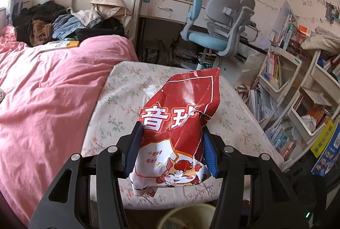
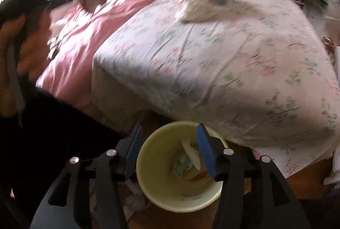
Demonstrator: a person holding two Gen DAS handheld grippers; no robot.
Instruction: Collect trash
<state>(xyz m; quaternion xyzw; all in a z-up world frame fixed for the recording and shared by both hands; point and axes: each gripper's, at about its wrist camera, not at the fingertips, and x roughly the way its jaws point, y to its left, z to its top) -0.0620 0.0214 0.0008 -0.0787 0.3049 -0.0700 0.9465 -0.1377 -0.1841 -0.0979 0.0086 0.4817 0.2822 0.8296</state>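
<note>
Red and white, the snack bag stands upright, clamped between the left gripper pads over the bed corner; the bin rim shows just below. Right view: the right gripper, jaws apart and empty, hangs over the bin holding scraps.

Snack bag: red and white, printed with white characters and a red-haired cartoon figure; quilt: plain pink, seen at nine o'clock; bedsheet: white, patterned with small green and pink floral sprigs; bin: pale yellow; chair: grey back, light blue seat; gripper pads: blue.
</note>
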